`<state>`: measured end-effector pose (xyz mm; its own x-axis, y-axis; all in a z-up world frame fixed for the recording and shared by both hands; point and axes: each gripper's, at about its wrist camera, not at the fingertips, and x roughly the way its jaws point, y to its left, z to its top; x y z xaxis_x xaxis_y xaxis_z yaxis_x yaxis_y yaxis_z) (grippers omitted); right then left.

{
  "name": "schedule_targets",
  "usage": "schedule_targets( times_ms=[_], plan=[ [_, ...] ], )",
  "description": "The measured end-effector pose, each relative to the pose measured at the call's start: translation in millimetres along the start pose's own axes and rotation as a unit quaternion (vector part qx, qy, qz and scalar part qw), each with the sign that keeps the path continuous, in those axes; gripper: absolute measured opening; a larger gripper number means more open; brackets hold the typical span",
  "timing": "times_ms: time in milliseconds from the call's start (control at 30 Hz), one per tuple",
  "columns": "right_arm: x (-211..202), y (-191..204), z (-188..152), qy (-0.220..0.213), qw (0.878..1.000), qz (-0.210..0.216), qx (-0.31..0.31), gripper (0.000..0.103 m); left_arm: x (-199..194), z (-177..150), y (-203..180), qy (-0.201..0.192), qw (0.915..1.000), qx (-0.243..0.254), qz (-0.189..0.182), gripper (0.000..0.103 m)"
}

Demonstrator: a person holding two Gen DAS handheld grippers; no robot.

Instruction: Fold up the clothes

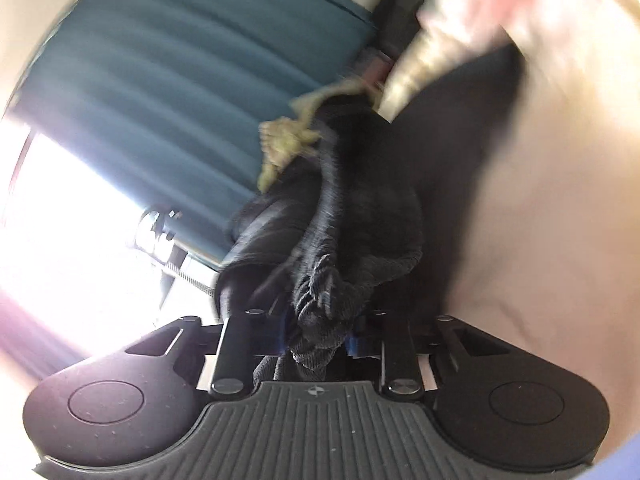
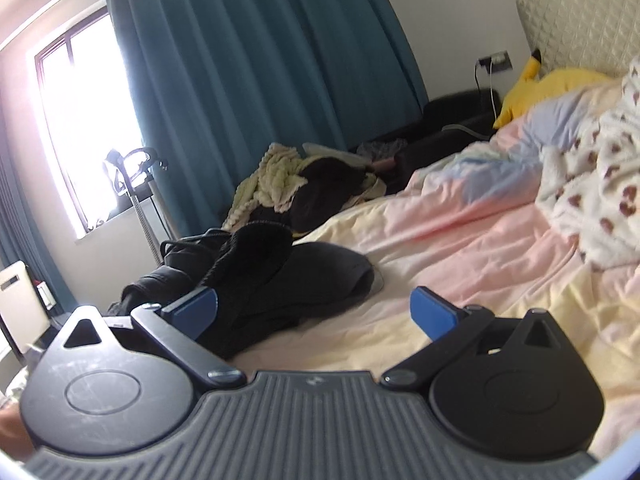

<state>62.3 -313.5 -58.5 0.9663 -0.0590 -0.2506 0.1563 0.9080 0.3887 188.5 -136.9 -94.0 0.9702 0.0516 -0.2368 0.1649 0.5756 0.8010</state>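
Observation:
In the blurred, rolled left wrist view, my left gripper is shut on a bunched fold of a black ribbed garment, which stretches away from the pads toward a pale yellow-green knit. In the right wrist view, my right gripper stands open just above the bed with nothing between its blue pads. Its left pad sits against the near edge of a heap of black clothes on the bed's left side. Behind that heap lies a second pile with a yellow-green knit and dark pieces.
The bed has a pink and yellow duvet, with a white fleece with brown hearts and a yellow plush at the right. A teal curtain, bright window and steamer stand line the left. Dark furniture stands behind.

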Motion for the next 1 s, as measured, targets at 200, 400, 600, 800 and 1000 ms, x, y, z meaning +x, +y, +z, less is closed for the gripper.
schedule_targets(
  times_ms=[200, 400, 600, 800, 1000],
  plan=[
    [-2.9, 1.6, 1.0, -0.012, 1.0, -0.011, -0.014, 0.103, -66.3, 13.7, 74.5, -0.045, 0.9921, -0.116, -0.015, 0.02],
    [-10.7, 4.6, 2.4, -0.017, 1.0, -0.005, -0.02, 0.103, -150.7, 8.9, 123.6, -0.049, 0.9787, -0.193, -0.05, 0.02],
    [-22.7, 12.2, -0.4, -0.006, 1.0, 0.009, -0.026, 0.103, -202.8, -42.0, 130.1, 0.018, 0.974, -0.211, -0.081, 0.02],
    [-26.3, 26.6, -3.8, 0.005, 0.999, 0.027, -0.046, 0.103, -187.0, -88.8, 111.5, 0.108, 0.9692, -0.17, -0.141, 0.027],
    [-27.3, 26.3, -5.9, 0.018, 0.999, 0.02, -0.047, 0.103, -187.1, -84.1, 90.9, 0.072, 0.9803, -0.12, -0.139, 0.075]
  ],
)
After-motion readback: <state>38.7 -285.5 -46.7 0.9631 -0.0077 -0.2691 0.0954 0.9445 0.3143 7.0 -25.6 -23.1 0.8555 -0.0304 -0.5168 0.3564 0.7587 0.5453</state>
